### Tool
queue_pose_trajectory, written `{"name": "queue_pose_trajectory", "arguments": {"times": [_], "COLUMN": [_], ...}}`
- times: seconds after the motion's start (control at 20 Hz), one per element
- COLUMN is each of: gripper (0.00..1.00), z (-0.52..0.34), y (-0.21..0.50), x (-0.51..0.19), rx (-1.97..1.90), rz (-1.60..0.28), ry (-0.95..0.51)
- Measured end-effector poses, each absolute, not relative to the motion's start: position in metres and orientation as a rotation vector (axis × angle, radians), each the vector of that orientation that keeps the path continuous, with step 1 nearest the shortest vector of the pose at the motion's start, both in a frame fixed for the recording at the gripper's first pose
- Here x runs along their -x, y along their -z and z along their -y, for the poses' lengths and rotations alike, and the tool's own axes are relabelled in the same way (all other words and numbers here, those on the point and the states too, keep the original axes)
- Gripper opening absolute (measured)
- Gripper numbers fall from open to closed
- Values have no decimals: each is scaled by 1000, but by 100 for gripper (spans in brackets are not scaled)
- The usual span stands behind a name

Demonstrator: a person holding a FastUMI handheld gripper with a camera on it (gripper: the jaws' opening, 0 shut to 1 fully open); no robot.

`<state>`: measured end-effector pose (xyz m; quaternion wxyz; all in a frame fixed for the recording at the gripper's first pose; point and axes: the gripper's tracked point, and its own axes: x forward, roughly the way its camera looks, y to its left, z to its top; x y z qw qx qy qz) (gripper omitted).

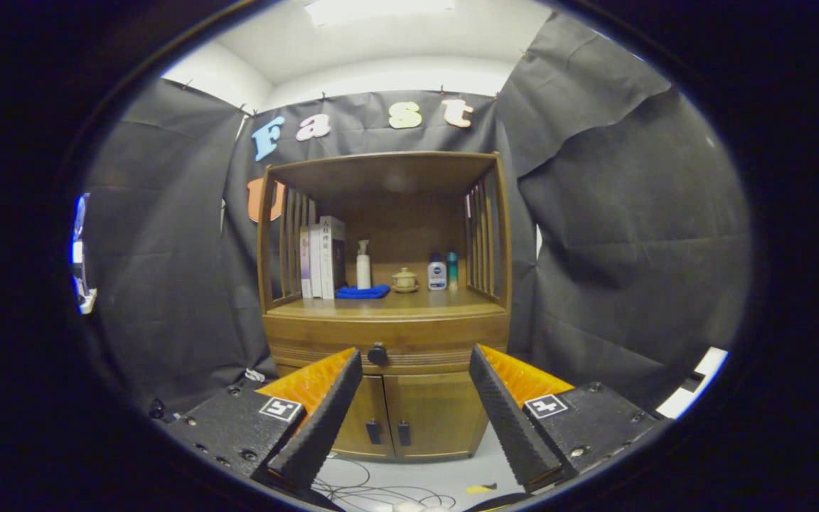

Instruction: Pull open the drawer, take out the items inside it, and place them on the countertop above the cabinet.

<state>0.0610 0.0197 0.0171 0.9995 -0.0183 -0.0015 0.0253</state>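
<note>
We are at the very start: the drawer [388, 341] is closed, and the first step, pulling it open, is not yet begun. Our gripper [415, 363] hangs well short of the cabinet [384, 313], its fingers [324, 419] spread wide apart and holding nothing. The drawer lies beyond the fingertips, and its dark round knob [377, 354] sits between them, nearer the left one.

By our reading, the next move calls for advancing straight ahead, shifting a little left so the knob comes to the middle of the gap, then closing on it and drawing back level. The knob looks small, smooth and rounded, so a shallow pinch could slip off; we would seat the ribbed finger faces behind its widest part.

The cabinet is brown wood with a low sheen, slatted at the sides, and the drawer front is gently bowed with fine grooves along it. The desk [445, 304] above the drawer already carries upright books [322, 257], a white pump bottle [363, 264], a folded blue cloth [362, 291], a small lidded pot [404, 280] and two little bottles [443, 272], with bare wood towards its front edge. What the drawer holds we cannot tell.
</note>
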Motion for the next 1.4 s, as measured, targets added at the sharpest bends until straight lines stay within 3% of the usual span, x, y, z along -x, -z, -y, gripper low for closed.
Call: {"name": "queue_pose_trajectory", "arguments": {"times": [0.3,0.6,1.05,1.25,1.4], "gripper": [99,99,99,79,58], "z": [-57,-76,-87,-82,-78], "y": [-13,37,106,117,117], "x": [-153,-245,-325,-332,-338], "rx": [38,54,87,118,87], "rz": [3,-65,-173,-187,-186], "ry": [-93,-84,-51,-36,1]}}
